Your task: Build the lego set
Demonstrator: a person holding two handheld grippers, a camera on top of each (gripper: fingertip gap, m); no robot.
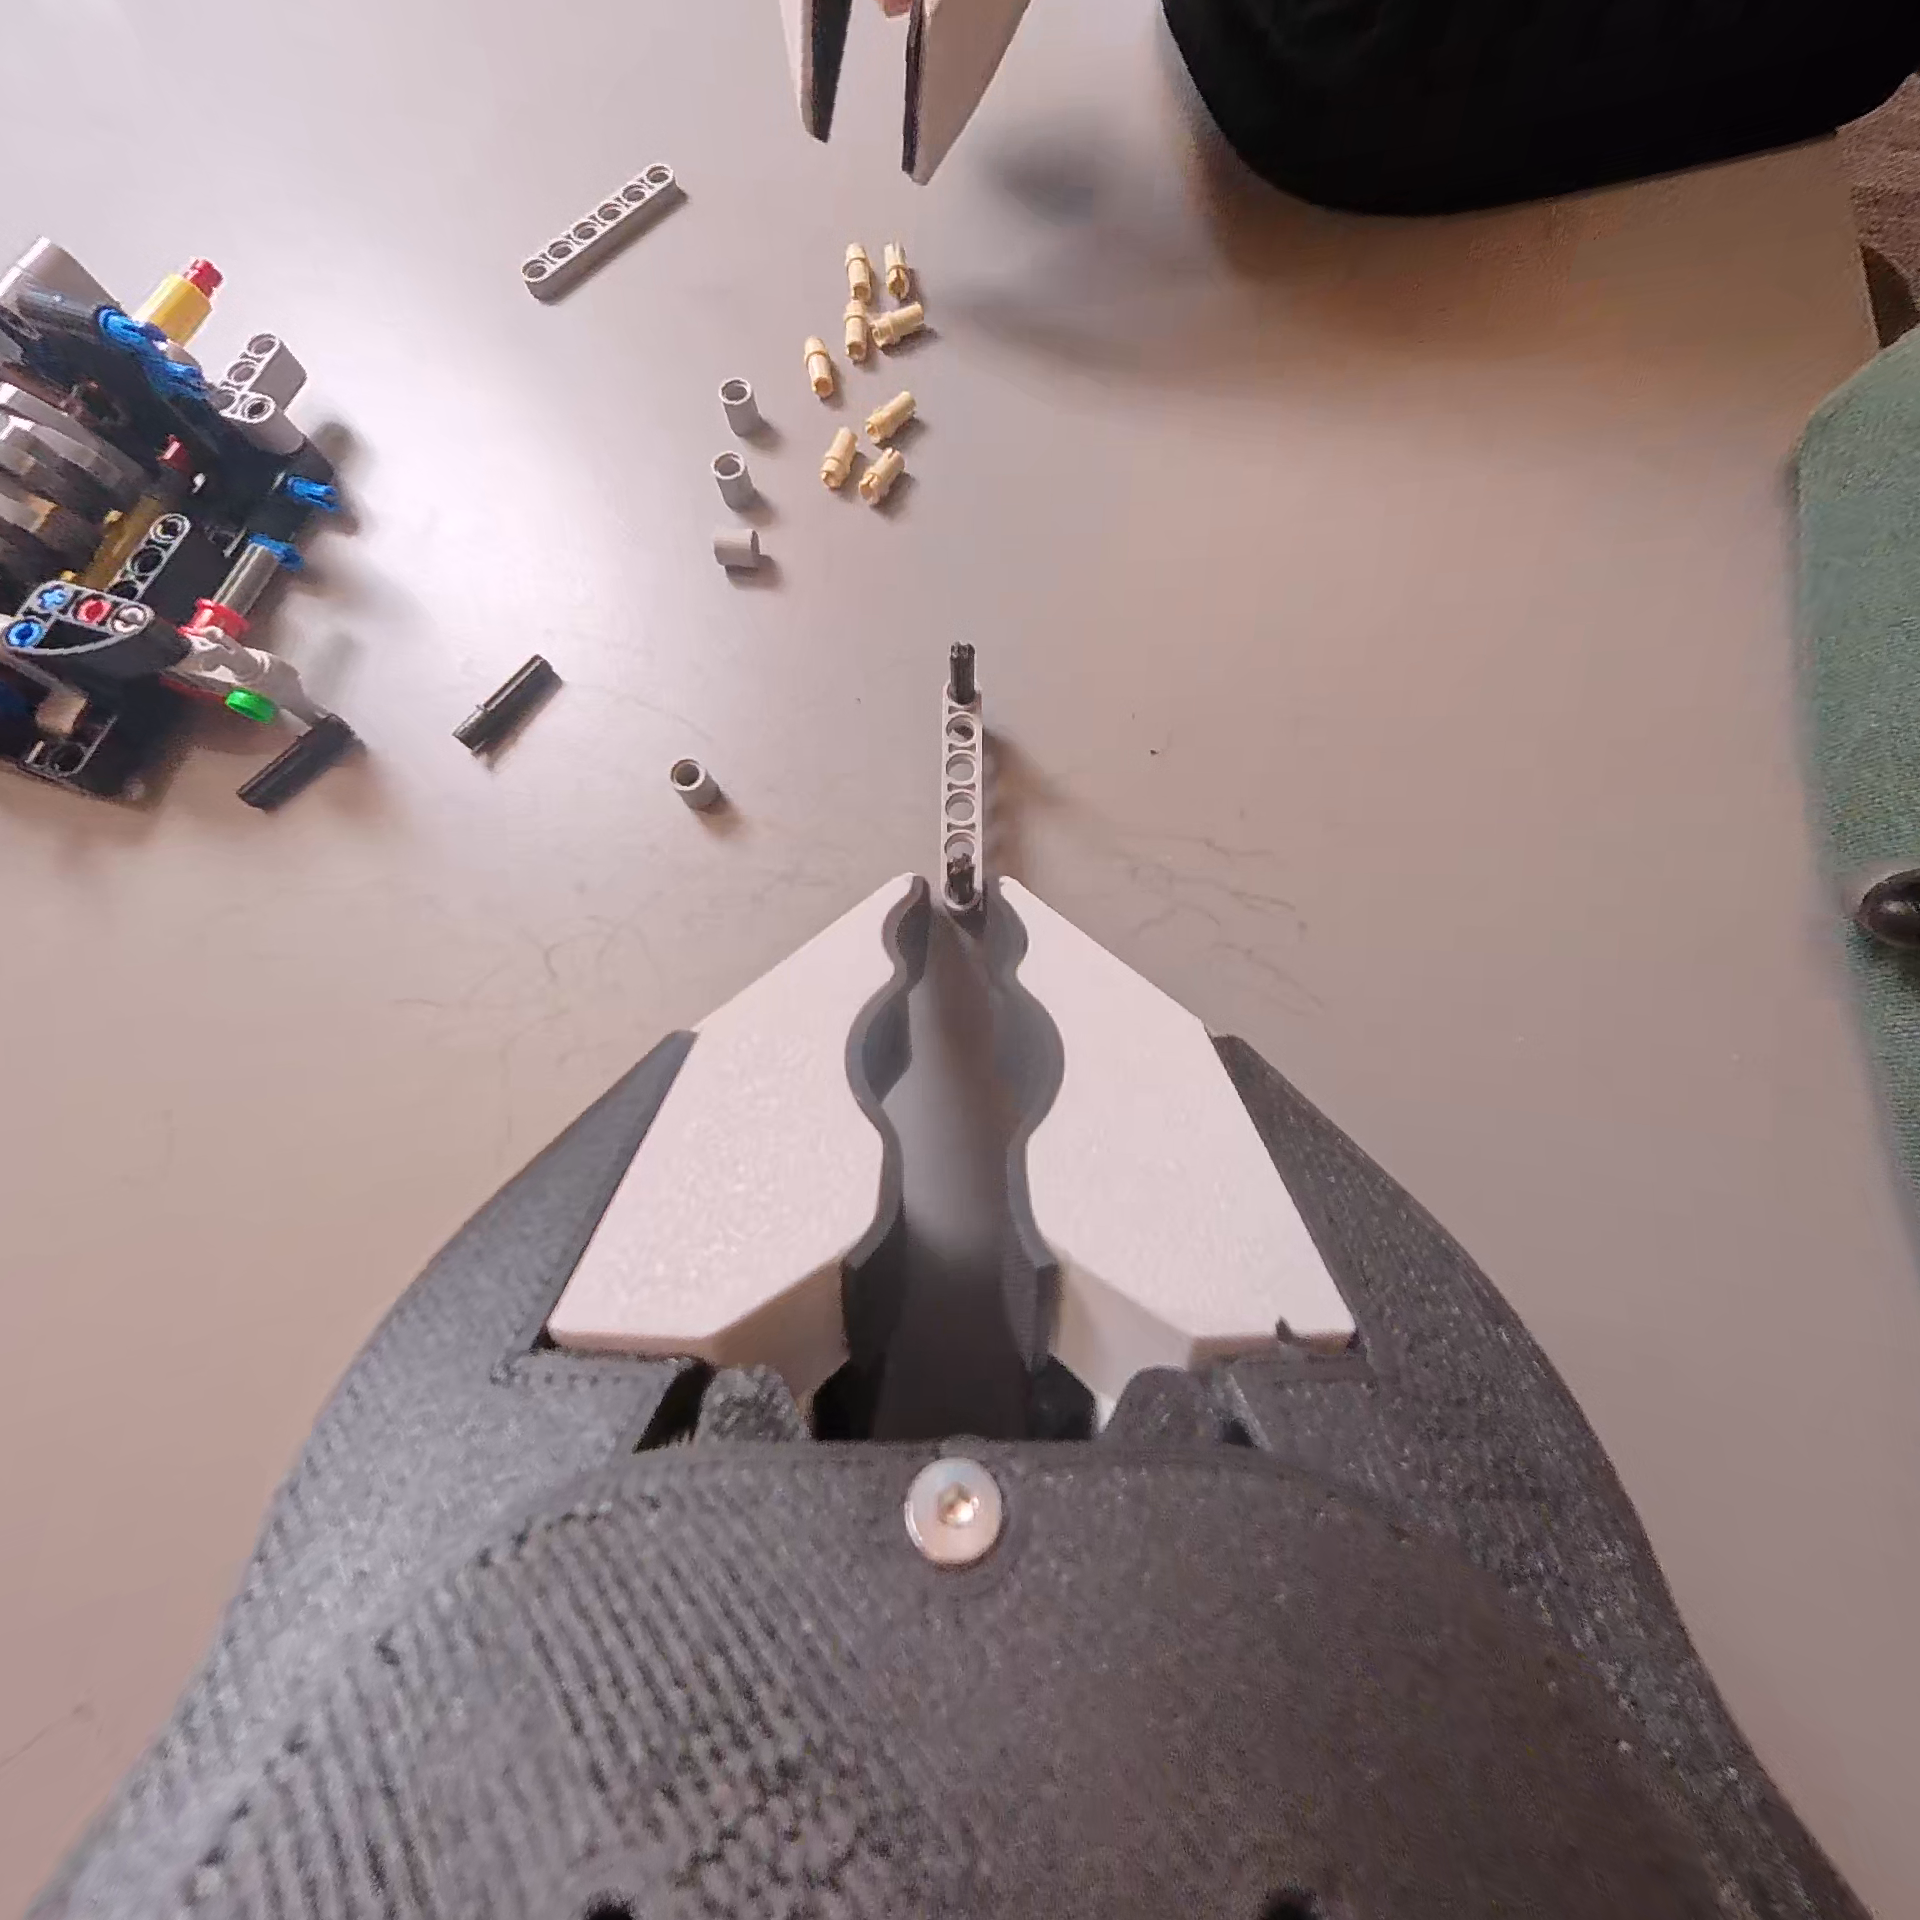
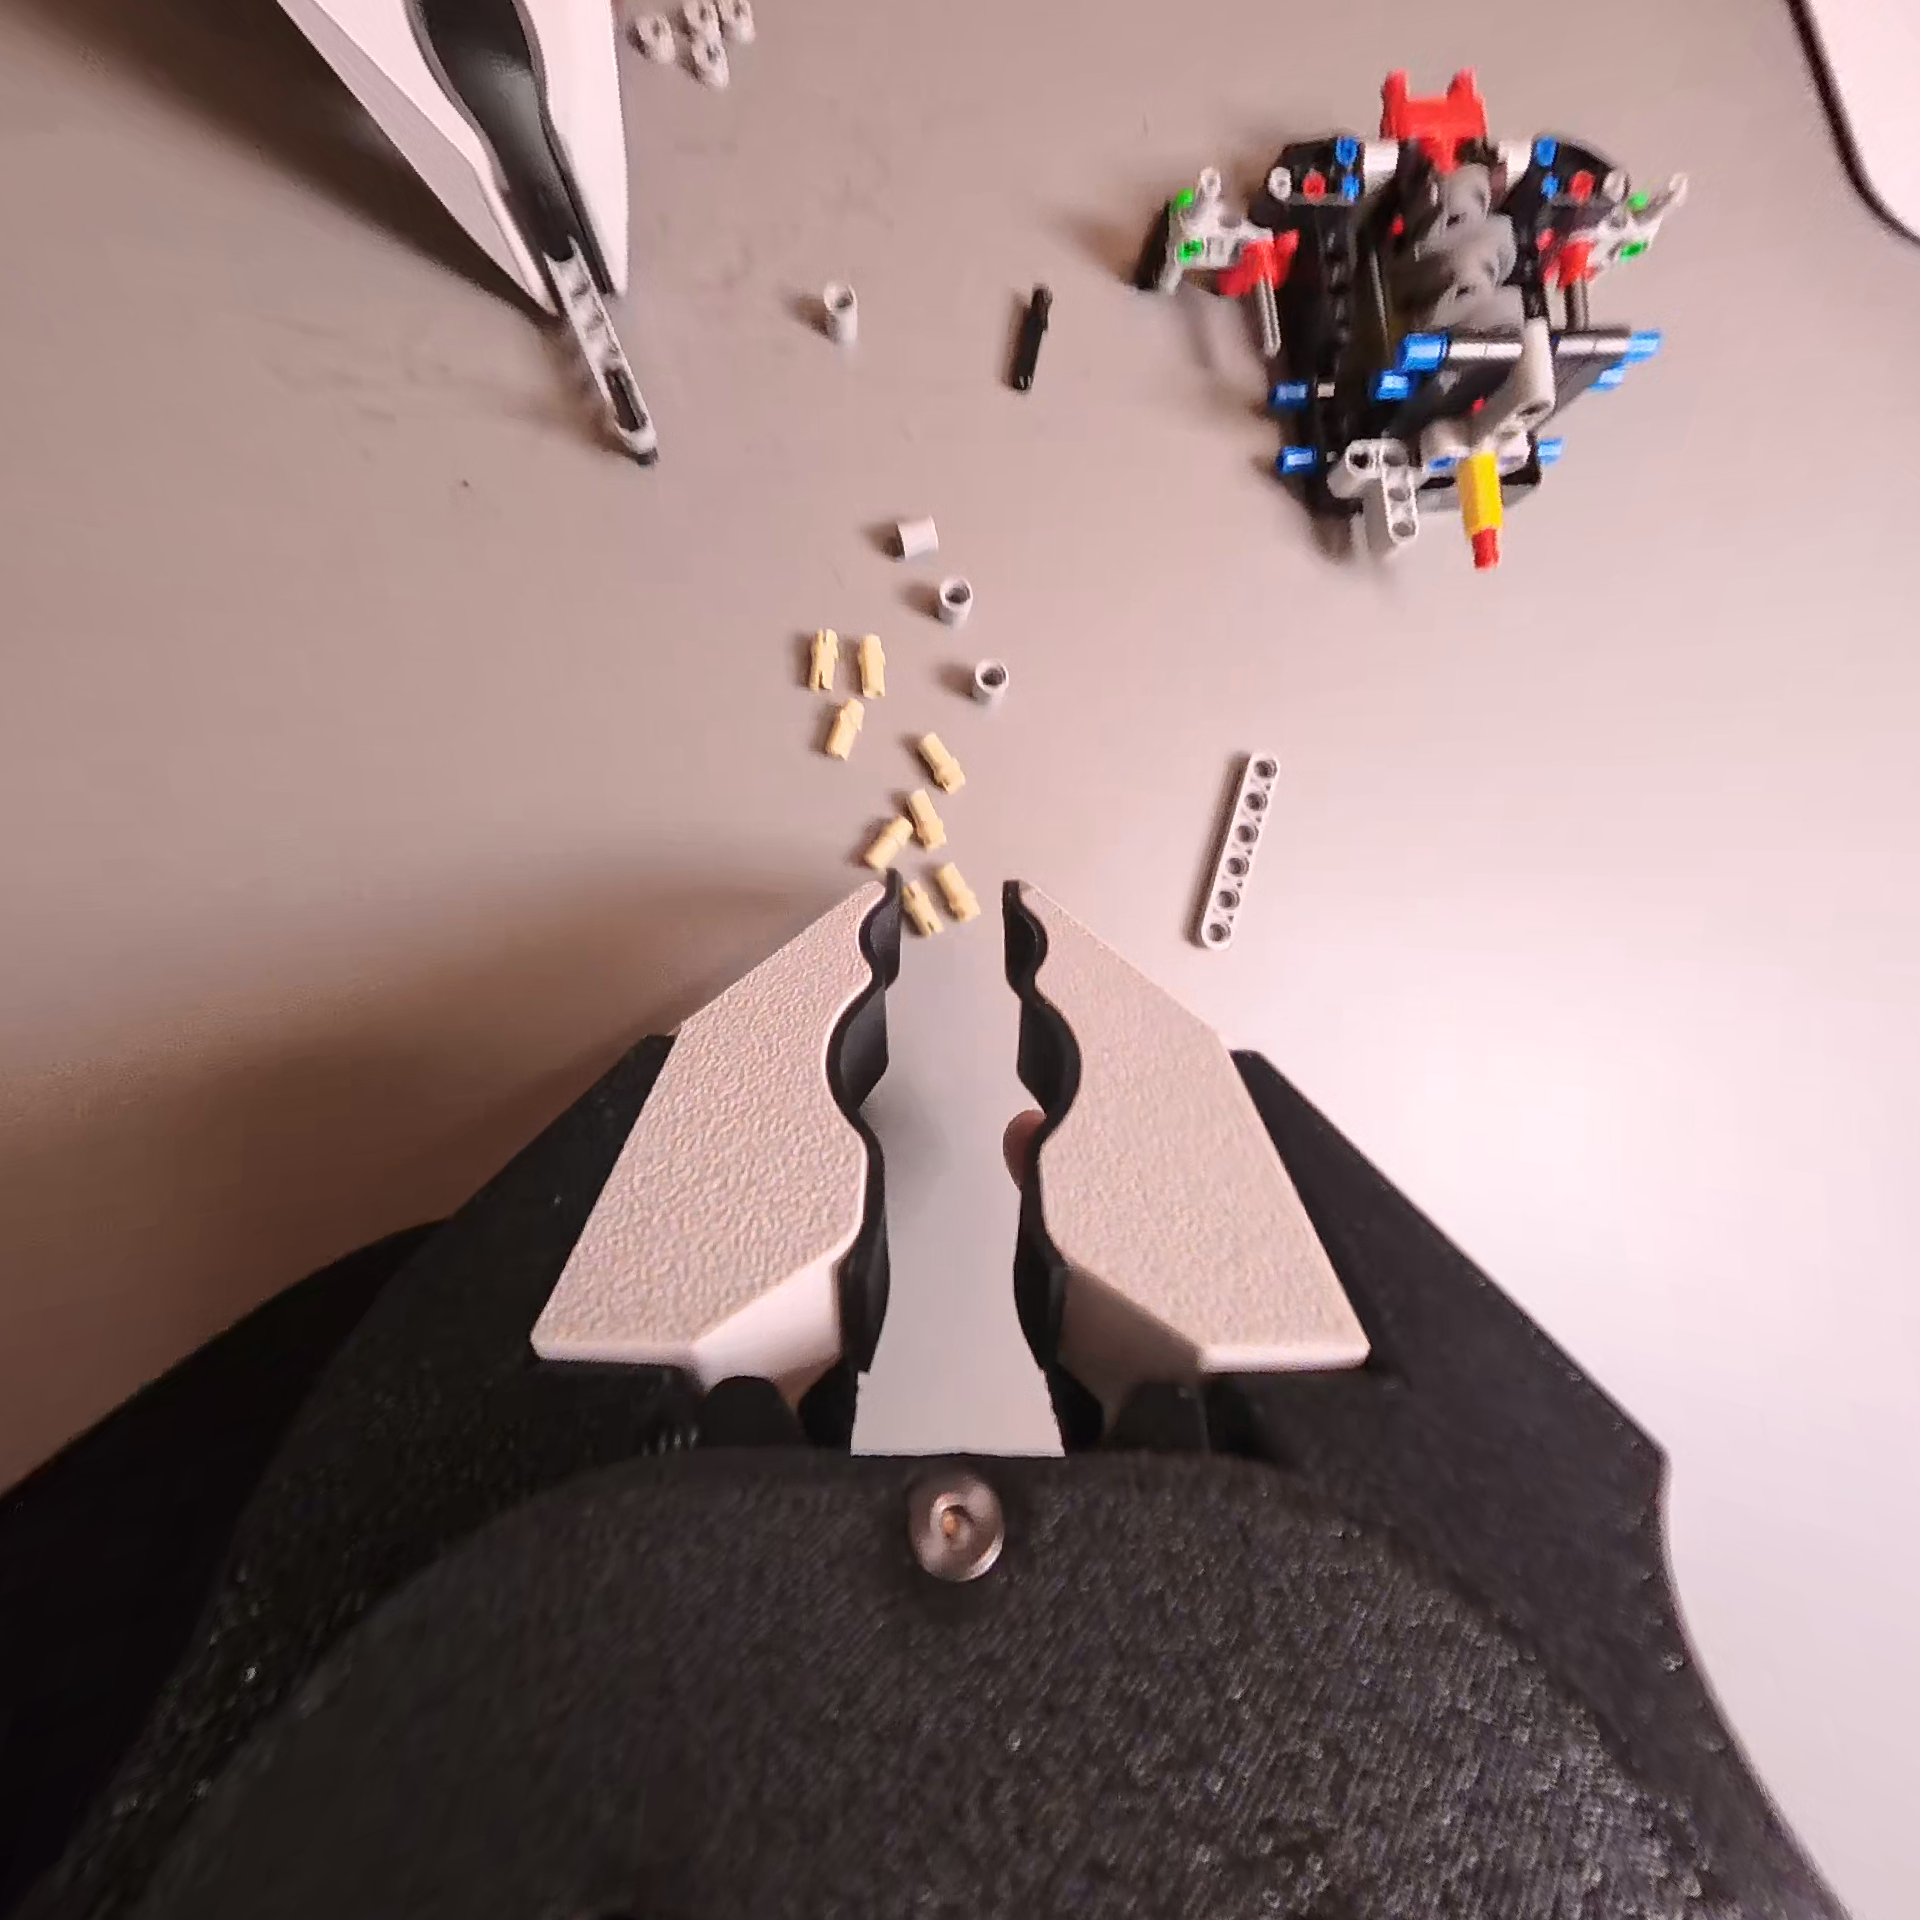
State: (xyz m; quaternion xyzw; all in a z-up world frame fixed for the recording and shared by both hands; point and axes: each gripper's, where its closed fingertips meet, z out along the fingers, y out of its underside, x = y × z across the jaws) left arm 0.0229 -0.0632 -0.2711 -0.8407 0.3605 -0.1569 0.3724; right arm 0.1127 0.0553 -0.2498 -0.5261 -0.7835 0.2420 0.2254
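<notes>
My left gripper [image 1: 961, 883] is shut on a thin grey holed beam [image 1: 962, 774] with black pins at both ends, held above the table; it also shows in the right wrist view [image 2: 608, 364]. My right gripper [image 2: 948, 888] is open and empty, its tips just at the near end of a scatter of tan pins [image 2: 914, 810]; it shows far off in the left wrist view [image 1: 871, 145]. The part-built black model [image 2: 1455, 312] with blue, red and yellow parts sits at the far right, and at the left in the left wrist view [image 1: 135, 540].
A loose grey seven-hole beam [image 2: 1236, 852] lies right of the pins. Grey bushes [image 2: 954, 597] and a black axle pin [image 2: 1031, 338] lie between pins and model. A dark object [image 1: 1507, 94] and a green cloth [image 1: 1870, 644] edge the table. The gap from one gripper's tips to the other's is roughly 15 cm. About 15 cm separates my right fingertips from the part-built black model [image 2: 1455, 312]. The left camera catches it too, in the left wrist view [image 1: 55, 424].
</notes>
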